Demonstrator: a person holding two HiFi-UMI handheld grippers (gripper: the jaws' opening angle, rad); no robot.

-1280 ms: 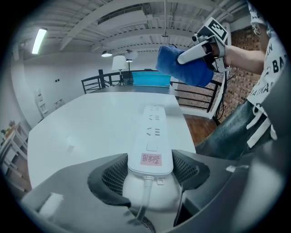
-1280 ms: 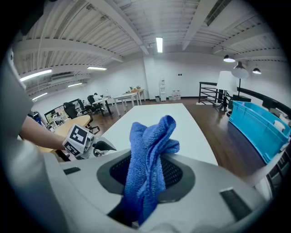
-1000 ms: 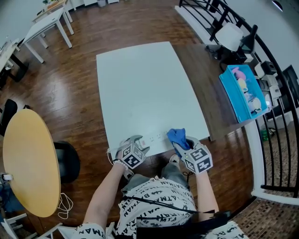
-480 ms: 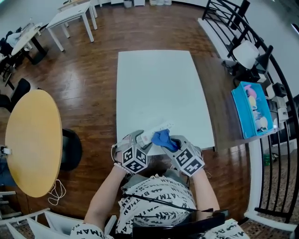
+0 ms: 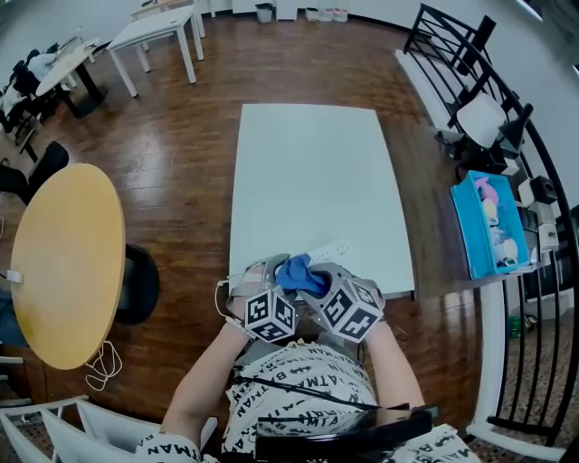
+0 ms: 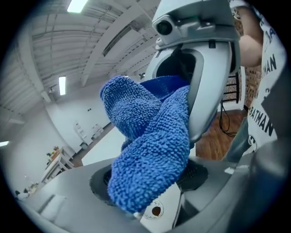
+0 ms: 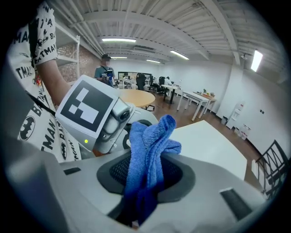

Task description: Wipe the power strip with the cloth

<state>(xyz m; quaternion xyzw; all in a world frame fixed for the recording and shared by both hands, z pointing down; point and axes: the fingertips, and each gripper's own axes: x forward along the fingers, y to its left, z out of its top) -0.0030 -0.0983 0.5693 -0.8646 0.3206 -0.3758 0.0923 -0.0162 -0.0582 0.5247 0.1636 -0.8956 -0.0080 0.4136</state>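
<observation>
**Inspector:** What stood at the far left of the head view?

**Operator:** A yellow table (image 5: 63, 262), round, with a black stool (image 5: 140, 286) just beside it.

**Inspector:** Report the left gripper.

**Operator:** The left gripper (image 5: 269, 274) was clamped on one end of the strip (image 5: 330, 250). Its jaws stood wide, one pad on each side of the white body. The left gripper view showed the strip's end, marked with a small round hole, seated between the pads.

**Inspector:** Where was the strip?

**Operator:** It was held above the near edge of the white table (image 5: 312, 172), in front of the person's torso. From the left gripper it ran up and to the right in the head view.

**Inspector:** And the cloth?

**Operator:** The blue cloth (image 5: 300, 273) lay bunched against the strip, between the two grippers. In the left gripper view it draped over the strip's end.

**Inspector:** Report the right gripper.

**Operator:** The right gripper (image 5: 318, 282) was closed on the cloth. Its own view showed the folds pinched between the pads, with loose fabric standing up past the tips. The two grippers were just beside each other.

**Inspector:** What lay further right?

**Operator:** A blue bin (image 5: 465, 231) holding small pale items stood well apart from the white table. A black railing (image 5: 443, 23) curved along that side.
</observation>
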